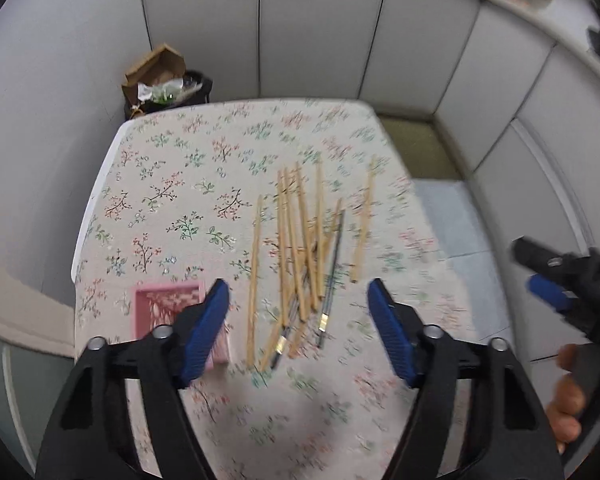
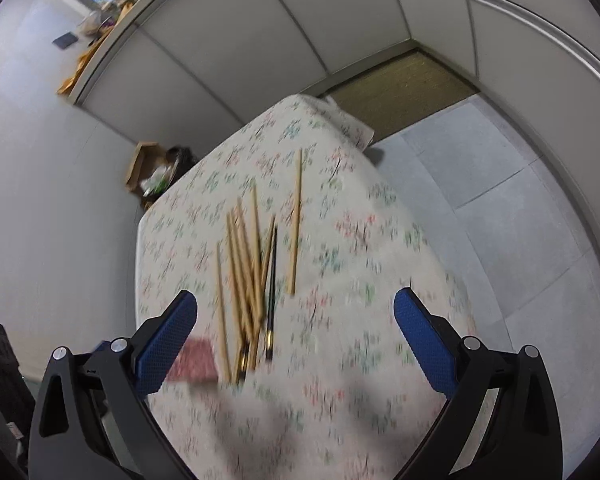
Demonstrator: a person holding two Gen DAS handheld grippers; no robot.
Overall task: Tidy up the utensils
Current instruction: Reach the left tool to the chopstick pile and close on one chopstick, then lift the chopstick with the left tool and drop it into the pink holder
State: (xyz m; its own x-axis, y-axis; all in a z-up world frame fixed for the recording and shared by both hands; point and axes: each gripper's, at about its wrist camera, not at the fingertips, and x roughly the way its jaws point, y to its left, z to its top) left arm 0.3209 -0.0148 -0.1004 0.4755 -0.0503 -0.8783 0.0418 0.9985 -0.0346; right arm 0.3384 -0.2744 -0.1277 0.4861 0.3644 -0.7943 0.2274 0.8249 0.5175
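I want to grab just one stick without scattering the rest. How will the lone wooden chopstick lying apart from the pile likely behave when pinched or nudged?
The lone wooden chopstick looks thin, straight and rigid, so probably stiff and light. Being slender, it may roll or pivot on the floral tablecloth if nudged sideways. It lies flat, so the open right tool may struggle to get under it.

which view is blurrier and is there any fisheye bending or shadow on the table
Right wrist view: heavier motion blur, the chopsticks and tablecloth print smeared. Left wrist view: sharper far side, smeared near edge, wall panels bowed by the fisheye. Both views: a soft dark shadow on the cloth between the open fingers.
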